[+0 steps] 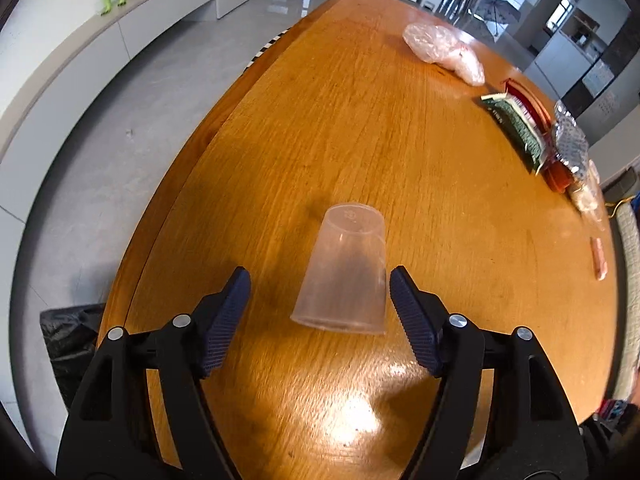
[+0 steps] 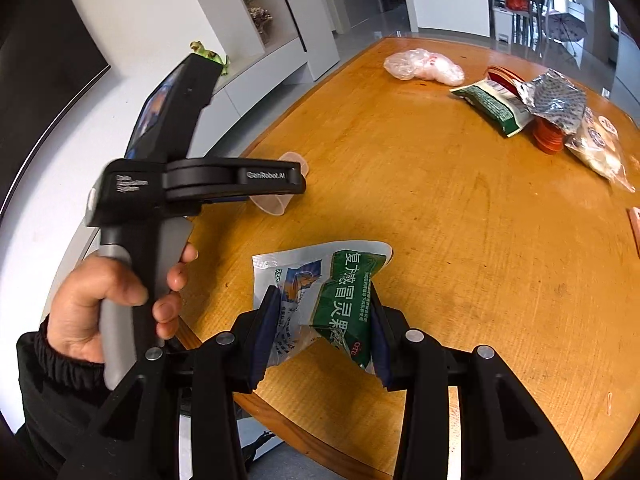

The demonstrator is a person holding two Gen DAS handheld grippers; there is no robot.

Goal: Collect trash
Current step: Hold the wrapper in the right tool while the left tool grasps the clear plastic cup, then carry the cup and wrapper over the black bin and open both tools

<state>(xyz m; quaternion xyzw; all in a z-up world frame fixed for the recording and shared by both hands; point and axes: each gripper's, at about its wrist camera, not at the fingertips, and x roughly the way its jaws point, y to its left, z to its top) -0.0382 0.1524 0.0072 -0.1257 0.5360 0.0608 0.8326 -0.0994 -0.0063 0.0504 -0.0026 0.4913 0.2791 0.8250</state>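
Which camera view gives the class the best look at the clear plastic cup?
The left wrist view: the clear plastic cup lies whole on its side on the wooden table, between the left tongs. The right wrist view shows only parts of its rim and base, as the left tongs cover the rest.

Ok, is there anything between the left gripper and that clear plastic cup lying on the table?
Nothing visible. The cup lies on its side on the bare table, between the open fingers of the left gripper. The right-hand pad sits beside its wall; the left-hand pad stands clear of it.
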